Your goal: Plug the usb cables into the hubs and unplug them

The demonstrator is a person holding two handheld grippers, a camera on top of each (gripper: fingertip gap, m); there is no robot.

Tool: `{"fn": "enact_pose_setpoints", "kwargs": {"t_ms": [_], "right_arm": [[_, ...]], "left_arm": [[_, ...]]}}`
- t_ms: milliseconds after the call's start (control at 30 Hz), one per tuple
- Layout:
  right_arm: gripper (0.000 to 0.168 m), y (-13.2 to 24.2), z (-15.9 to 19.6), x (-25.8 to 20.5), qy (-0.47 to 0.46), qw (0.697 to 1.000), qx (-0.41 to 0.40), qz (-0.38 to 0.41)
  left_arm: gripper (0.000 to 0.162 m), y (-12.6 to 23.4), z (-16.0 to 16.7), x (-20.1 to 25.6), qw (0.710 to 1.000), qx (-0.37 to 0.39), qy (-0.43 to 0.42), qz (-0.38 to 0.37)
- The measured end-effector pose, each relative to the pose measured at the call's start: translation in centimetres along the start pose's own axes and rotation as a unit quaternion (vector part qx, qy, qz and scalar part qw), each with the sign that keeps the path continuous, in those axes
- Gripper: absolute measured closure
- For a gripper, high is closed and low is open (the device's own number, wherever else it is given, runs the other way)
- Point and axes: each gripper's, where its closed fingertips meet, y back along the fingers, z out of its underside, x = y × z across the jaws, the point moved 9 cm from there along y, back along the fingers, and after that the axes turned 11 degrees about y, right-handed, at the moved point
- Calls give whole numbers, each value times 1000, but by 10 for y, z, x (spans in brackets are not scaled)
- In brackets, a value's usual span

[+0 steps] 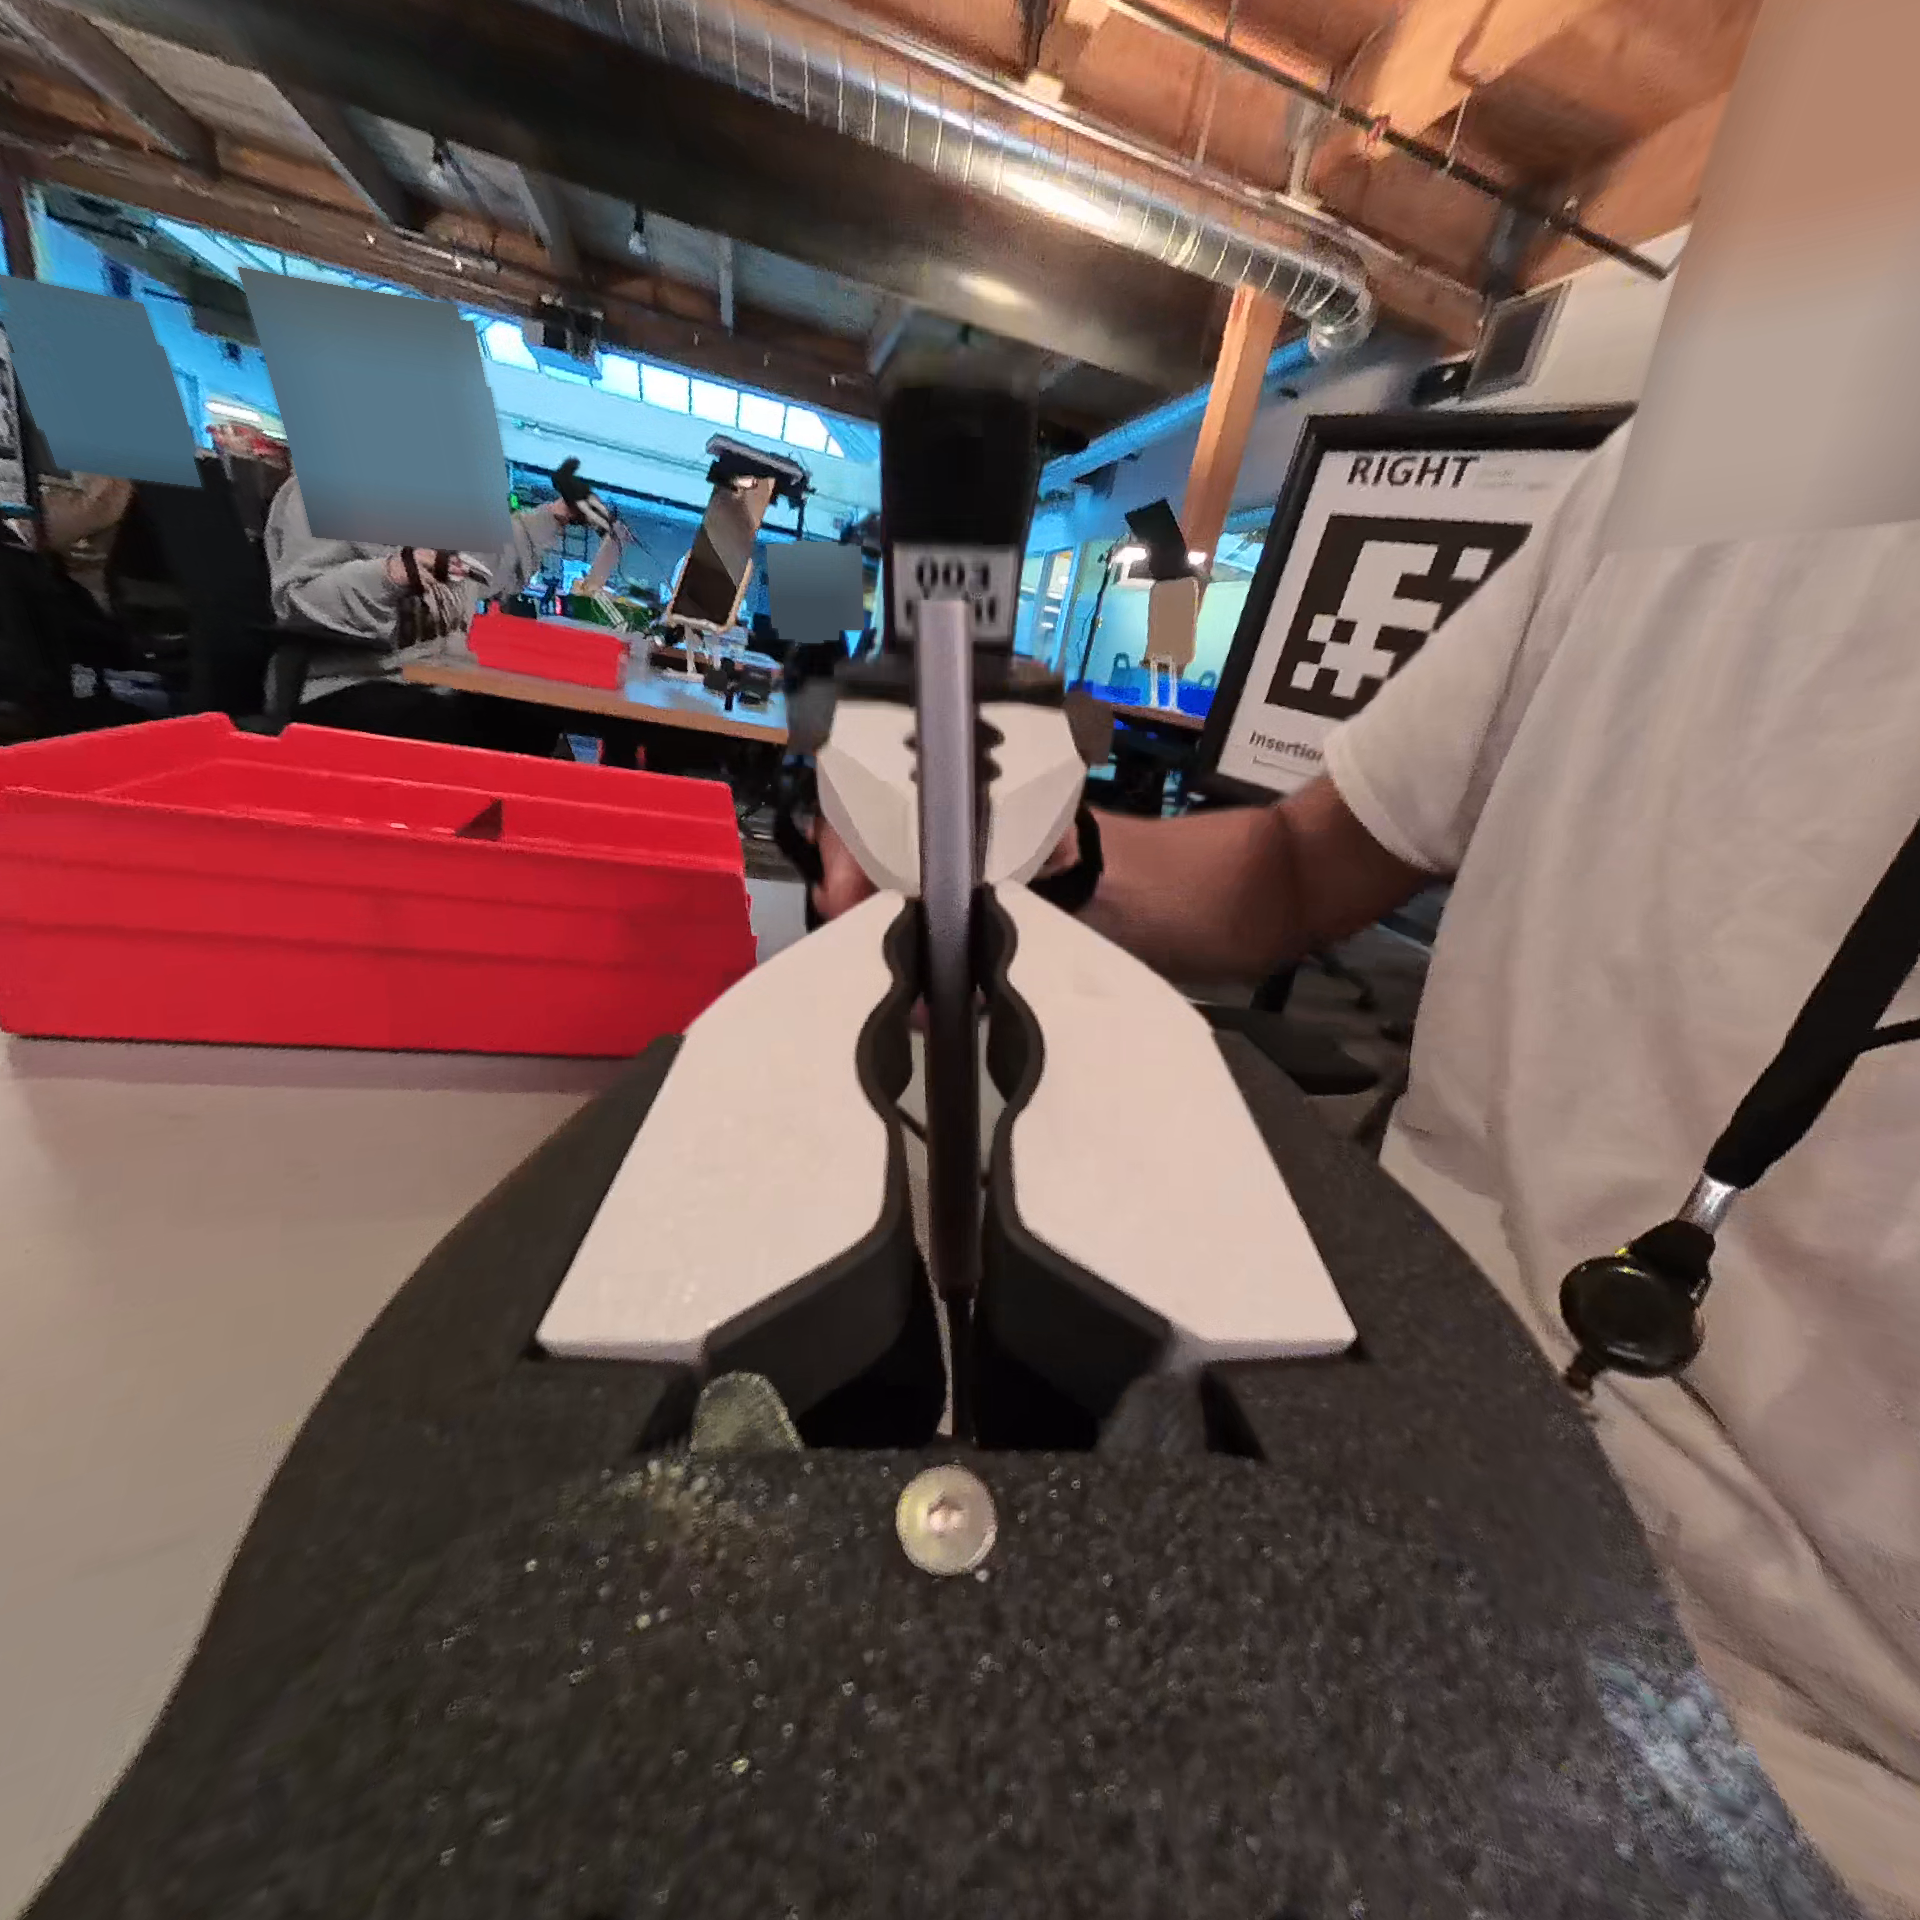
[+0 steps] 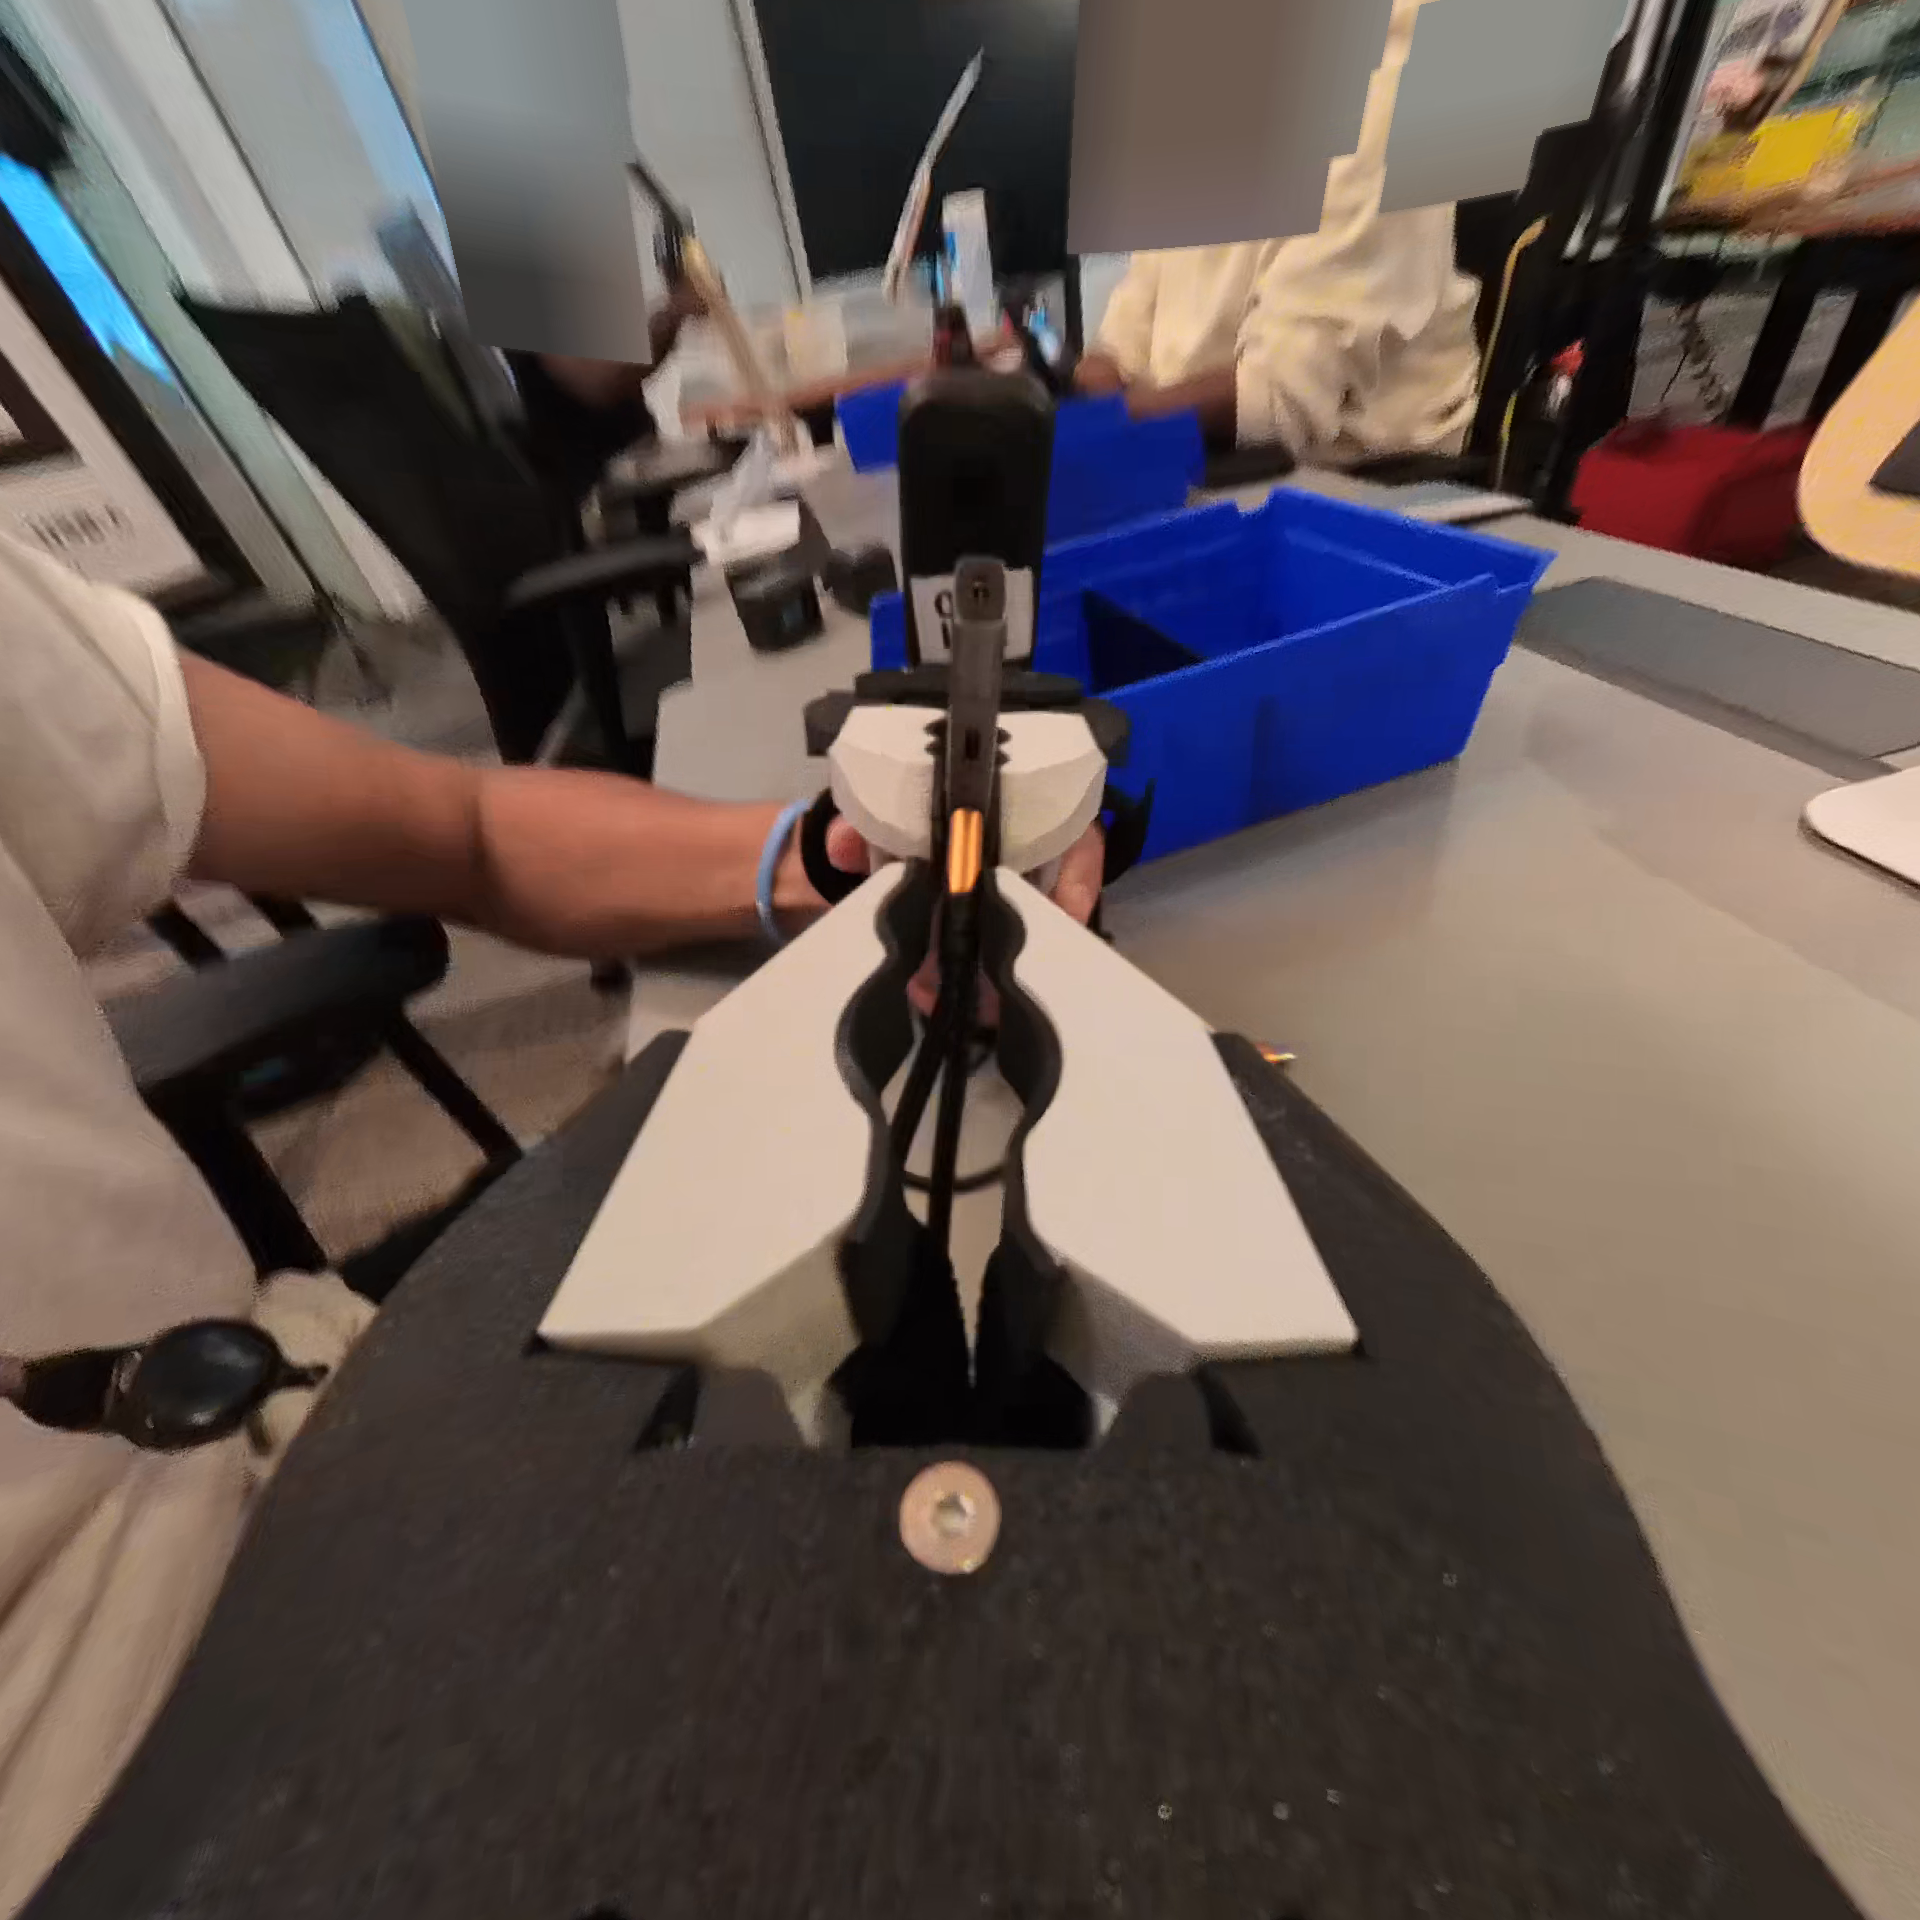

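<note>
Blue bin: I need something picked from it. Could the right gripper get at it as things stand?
Probably not yet: the right gripper is shut on a black cable, tip to tip with the left gripper holding a slim device. The blue bin itself stands open and unobstructed.

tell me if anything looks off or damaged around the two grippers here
Nothing looks broken or spilled. One oddity: the left gripper and right gripper face each other tip to tip, both shut on the same slim dark device, held above the table. Its black cable runs back between the right gripper's fingers.
</note>
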Motion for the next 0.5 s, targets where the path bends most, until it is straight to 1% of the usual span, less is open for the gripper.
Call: {"fn": "enact_pose_setpoints", "kwargs": {"t_ms": [33, 67, 100, 200, 300, 433, 500], "right_arm": [[156, 0, 7, -4, -14, 1000, 23, 9], [155, 1, 13, -5, -19, 999, 36, 30], [157, 2, 18, -7, -19, 997, 58, 51], [160, 2, 25, -13, -37, 991, 104, 75], [163, 1, 26, -17, -31, 990, 106, 90], [164, -2, 29, -19, -48, 984, 147, 93], [164, -4, 29, -18, -58, 982, 153, 90]], "left_arm": [[153, 0, 0, 0, 1000, 4, 4, 3], [153, -1, 1, 0, 1000, 7, 10, 6], [153, -2, 3, -1, 1000, 7, 16, 10], [153, -6, 7, -1, 1000, 3, 23, 18], [153, -8, 9, -1, 999, 6, 27, 21], [153, -9, 7, 0, 999, 15, 33, 28], [153, -7, 7, -1, 998, 23, 44, 33]]}}
